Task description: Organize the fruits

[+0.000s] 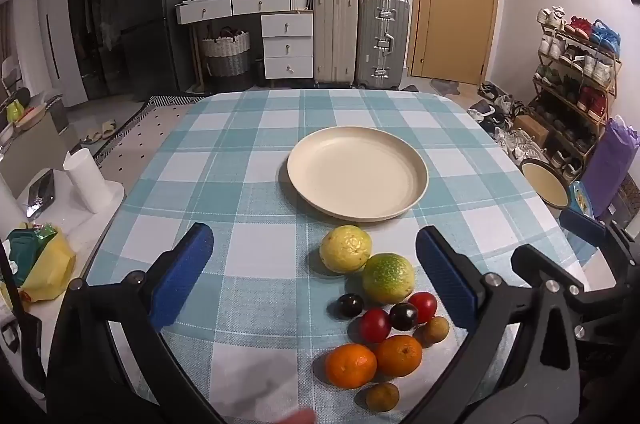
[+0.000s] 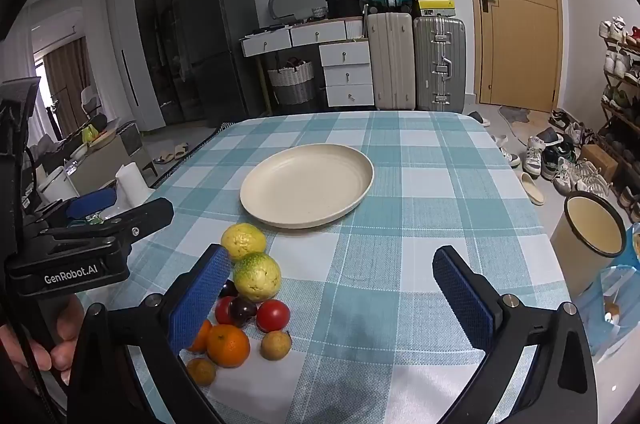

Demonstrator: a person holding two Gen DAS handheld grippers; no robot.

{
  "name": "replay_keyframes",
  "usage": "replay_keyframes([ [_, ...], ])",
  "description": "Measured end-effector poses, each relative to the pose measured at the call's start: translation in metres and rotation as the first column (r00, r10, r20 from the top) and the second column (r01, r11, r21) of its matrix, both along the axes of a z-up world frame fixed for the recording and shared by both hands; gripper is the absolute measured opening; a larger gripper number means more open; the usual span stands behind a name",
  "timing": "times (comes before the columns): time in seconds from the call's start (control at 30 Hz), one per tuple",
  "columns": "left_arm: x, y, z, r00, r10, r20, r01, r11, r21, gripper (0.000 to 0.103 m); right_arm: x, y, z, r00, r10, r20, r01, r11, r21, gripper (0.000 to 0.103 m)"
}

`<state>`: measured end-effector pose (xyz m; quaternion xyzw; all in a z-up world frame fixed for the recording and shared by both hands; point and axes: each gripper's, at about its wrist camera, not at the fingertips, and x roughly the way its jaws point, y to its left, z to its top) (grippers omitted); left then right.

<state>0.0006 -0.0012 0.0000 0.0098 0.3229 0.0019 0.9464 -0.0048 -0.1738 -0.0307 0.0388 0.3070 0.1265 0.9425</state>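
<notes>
An empty cream plate [image 1: 357, 173] [image 2: 307, 185] sits mid-table on the checked cloth. In front of it lies a cluster of fruit: a yellow lemon [image 1: 345, 249] [image 2: 243, 241], a green-yellow citrus [image 1: 388, 278] [image 2: 256, 276], two oranges [image 1: 350, 365] [image 2: 228, 345], red tomatoes [image 1: 374, 325] [image 2: 273, 315], dark plums [image 1: 350, 305] [image 2: 242, 309] and small brownish fruits [image 1: 431, 331] [image 2: 276, 345]. My left gripper [image 1: 314, 244] is open and empty above the cluster. My right gripper [image 2: 332, 264] is open and empty, its left finger [image 2: 200, 298] beside the fruit.
A cream-lined bin [image 2: 592, 224] [image 1: 546, 186] stands off the table's right edge, with a shoe rack [image 1: 576, 72] behind. A white roll [image 1: 86, 180] and a yellow bag [image 1: 48, 272] lie on a side surface to the left. Suitcases [image 1: 360, 38] and drawers stand beyond the far edge.
</notes>
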Motion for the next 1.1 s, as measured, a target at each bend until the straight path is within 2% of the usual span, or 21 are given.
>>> replay_keyframes([
  [0.07,0.002,-0.003,-0.001,1.0,-0.004,-0.002,0.004,1.0,0.005,0.102,0.0,0.0,0.0,1.0,-0.002,0.004,0.002,1.0,0.0,0.103],
  [0.1,-0.006,-0.002,0.0,1.0,-0.016,0.027,0.016,1.0,-0.014,0.102,-0.001,0.0,0.0,1.0,-0.002,0.003,0.002,1.0,0.003,0.103],
  [0.37,-0.007,-0.01,-0.001,1.0,-0.009,0.021,0.009,1.0,-0.009,0.102,0.0,0.0,0.0,1.0,0.0,-0.002,0.0,1.0,0.0,0.103],
  [0.57,-0.002,0.0,-0.003,1.0,-0.014,0.009,0.014,0.999,-0.03,0.102,0.002,-0.001,0.001,1.0,0.0,0.006,0.0,1.0,0.001,0.103],
  [1.1,-0.002,0.001,-0.005,1.0,-0.017,0.007,0.017,0.999,-0.031,0.102,-0.001,-0.001,0.002,1.0,0.002,0.009,-0.002,1.0,-0.003,0.103],
])
